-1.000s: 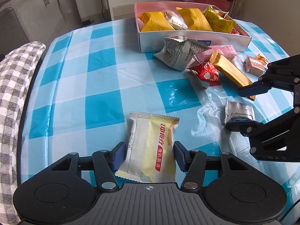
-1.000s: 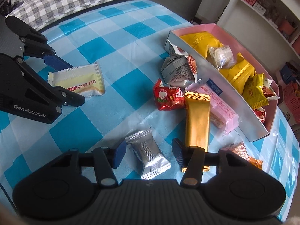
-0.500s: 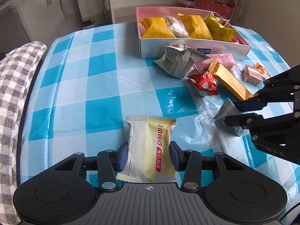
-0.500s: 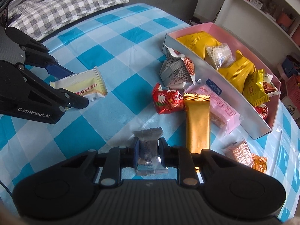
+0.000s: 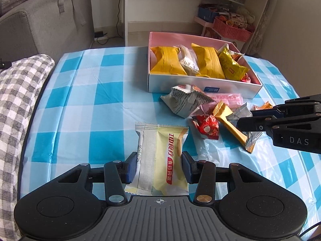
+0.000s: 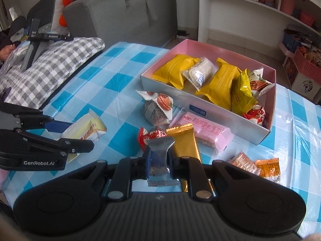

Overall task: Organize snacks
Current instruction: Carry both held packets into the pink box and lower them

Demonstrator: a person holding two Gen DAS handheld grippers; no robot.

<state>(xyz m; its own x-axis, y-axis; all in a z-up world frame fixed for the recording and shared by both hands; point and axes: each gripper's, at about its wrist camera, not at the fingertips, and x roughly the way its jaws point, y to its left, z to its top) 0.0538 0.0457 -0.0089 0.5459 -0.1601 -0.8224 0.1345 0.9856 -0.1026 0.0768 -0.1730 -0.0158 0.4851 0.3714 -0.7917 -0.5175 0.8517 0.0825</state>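
My left gripper (image 5: 159, 166) is shut on a pale yellow and white snack packet (image 5: 160, 156) and holds it above the checked tablecloth; both show in the right wrist view, gripper (image 6: 80, 135), packet (image 6: 88, 128). My right gripper (image 6: 159, 161) is shut on a small silver packet (image 6: 159, 154), lifted off the table; both show in the left wrist view, gripper (image 5: 243, 119), packet (image 5: 240, 113). The pink-lined box (image 5: 200, 86) at the back holds yellow and clear packets. Loose snacks lie in front of it: a grey packet (image 6: 158, 109), a pink bar (image 6: 204, 129), a gold bar (image 6: 185, 142), a red candy (image 6: 149, 136).
Two small orange packets (image 6: 256, 164) lie at the right on the blue checked tablecloth (image 5: 84, 100). A grey checked cushion (image 5: 18, 92) borders the table's left edge. A grey sofa (image 6: 120, 14) and white shelves (image 5: 180, 4) stand behind.
Both grippers closed on their packets and lifted them. The views have tilted up, and the room behind shows now.
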